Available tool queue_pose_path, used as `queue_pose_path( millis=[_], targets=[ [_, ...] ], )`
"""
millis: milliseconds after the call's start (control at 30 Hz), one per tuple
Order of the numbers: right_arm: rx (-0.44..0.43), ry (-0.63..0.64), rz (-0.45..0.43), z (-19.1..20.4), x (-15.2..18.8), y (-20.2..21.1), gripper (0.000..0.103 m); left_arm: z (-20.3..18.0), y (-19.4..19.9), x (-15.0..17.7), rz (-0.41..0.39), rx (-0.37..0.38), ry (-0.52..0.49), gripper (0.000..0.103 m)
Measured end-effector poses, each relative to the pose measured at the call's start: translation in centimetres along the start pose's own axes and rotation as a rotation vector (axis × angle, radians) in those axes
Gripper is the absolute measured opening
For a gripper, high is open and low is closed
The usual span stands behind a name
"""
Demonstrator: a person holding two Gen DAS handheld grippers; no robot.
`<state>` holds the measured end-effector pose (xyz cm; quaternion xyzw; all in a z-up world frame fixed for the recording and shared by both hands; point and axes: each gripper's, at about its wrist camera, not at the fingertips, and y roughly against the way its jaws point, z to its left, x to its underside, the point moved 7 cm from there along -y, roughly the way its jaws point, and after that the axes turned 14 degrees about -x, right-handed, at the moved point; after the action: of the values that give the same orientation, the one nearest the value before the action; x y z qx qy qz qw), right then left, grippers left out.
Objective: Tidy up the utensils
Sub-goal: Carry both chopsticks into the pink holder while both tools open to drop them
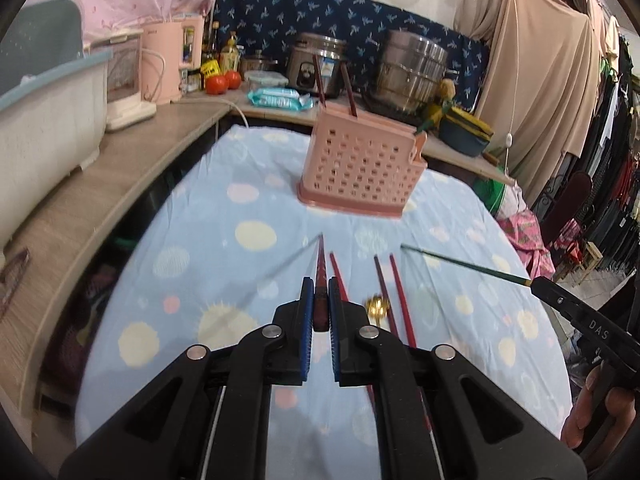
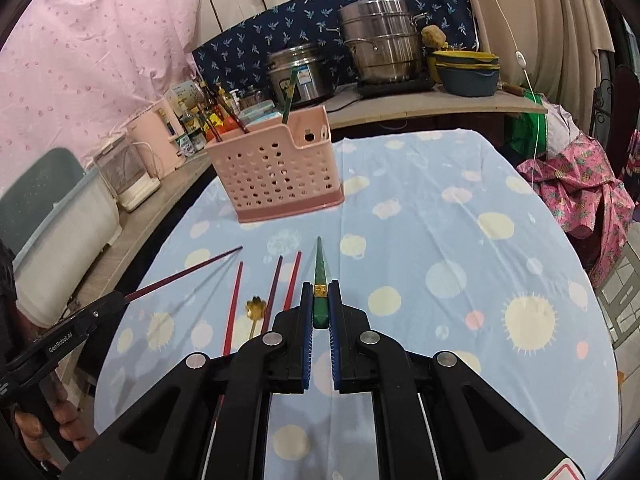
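Observation:
My left gripper (image 1: 321,292) is shut on a dark red chopstick (image 1: 321,264) that points forward, held above the table. My right gripper (image 2: 321,292) is shut on a green chopstick (image 2: 320,264) in the same way. Each view shows the other gripper off to the side: the right gripper (image 1: 536,282) and the left gripper (image 2: 124,296). Ahead stands a pink perforated utensil basket (image 1: 360,164) (image 2: 276,168) with two dark red chopsticks (image 2: 216,124) and a green one (image 2: 288,92) standing in it. Three red chopsticks (image 2: 274,284) and a gold spoon (image 2: 256,308) lie on the cloth below.
The table (image 2: 440,240) wears a light blue dotted cloth. An L-shaped wooden counter (image 1: 132,164) wraps the left and far sides, with steel pots (image 2: 380,40), a pink kettle (image 1: 172,60), tomatoes (image 1: 218,84), a wipes pack (image 1: 276,100) and a white bin (image 1: 44,120). Clothes hang on the right.

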<state>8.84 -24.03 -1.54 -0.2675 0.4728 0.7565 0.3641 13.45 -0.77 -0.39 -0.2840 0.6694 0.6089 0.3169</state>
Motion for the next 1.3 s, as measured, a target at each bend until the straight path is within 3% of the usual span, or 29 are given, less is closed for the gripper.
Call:
queue_pose_path(
  millis=[500,1033,1200,1300],
  targets=[
    [-0.065,0.021,-0.180,0.8,-10.2,1.6,0.007,-0.6,1.0,-11.2,-0.179,0.017,0.043,0.007],
    [-0.186,0.071,-0.386,4.7,-23.0,1.3,0.007,-1.8,3.8,-24.9,-0.425,0.080,0.128,0.007],
    [-0.199,0.062,-0.430,4.9,-26.6,-0.4,0.007,-2.0,2.7,-28.2,-0.486,0.080,0.142,0.007],
    [-0.197,0.050,-0.441,4.6,-28.0,-2.0,0.007,-2.2,0.9,-29.2,-0.475,0.073,0.150,0.007]
  ],
)
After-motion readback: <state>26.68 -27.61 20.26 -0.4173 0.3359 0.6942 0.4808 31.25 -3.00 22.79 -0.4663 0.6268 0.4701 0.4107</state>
